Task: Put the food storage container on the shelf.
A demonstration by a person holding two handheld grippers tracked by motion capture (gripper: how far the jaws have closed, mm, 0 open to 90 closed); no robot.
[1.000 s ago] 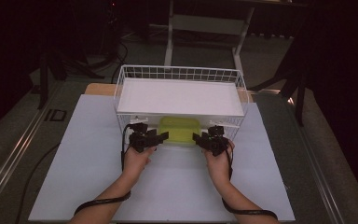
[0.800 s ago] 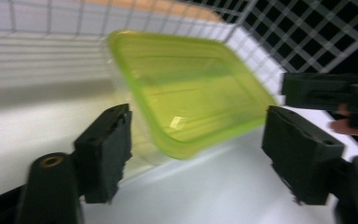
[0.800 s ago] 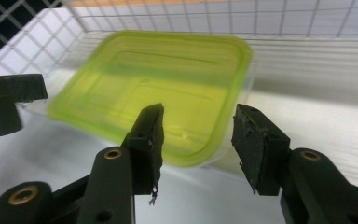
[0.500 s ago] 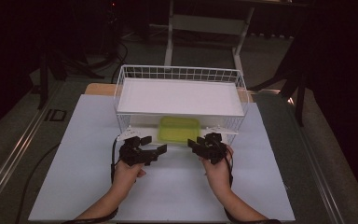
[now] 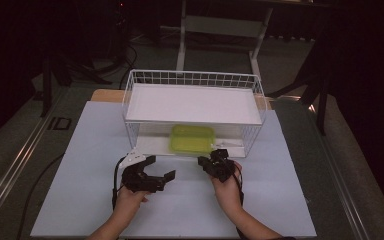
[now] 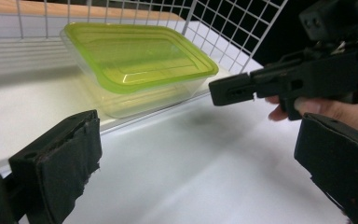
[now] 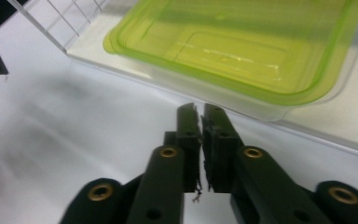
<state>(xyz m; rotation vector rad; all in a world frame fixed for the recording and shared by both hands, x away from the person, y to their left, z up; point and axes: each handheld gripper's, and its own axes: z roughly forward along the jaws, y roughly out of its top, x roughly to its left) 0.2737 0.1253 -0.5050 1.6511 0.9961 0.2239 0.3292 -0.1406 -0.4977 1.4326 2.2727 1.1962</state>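
A clear tub with a green lid [image 5: 192, 138] [image 6: 140, 56] [image 7: 242, 51] sits on the lower level of a white wire rack [image 5: 130, 100], at its front edge. My left gripper [image 5: 159, 168] [image 6: 196, 172] hovers over the white sheet in front of the rack, left of the tub. Its jaws have just been opening and stand wide apart with nothing between them. My right gripper [image 5: 203, 162] [image 7: 200, 116] points at the tub's near edge from a short way off, not touching it. Its jaws have just been closing and are shut on nothing. The right gripper [image 6: 242, 86] also shows in the left gripper view.
A white board [image 5: 195, 102] covers the rack's upper level, and wire mesh [image 6: 242, 32] walls its sides. A white sheet [image 5: 280, 200] covers the table around both hands. A metal stand [image 5: 220, 30] rises behind the table, and cables trail from both grippers.
Both hands have drawn back from the tub's sides toward the near edge, the left one farther. The left jaws spread wide and the right jaws came together. The tub stayed in the rack.
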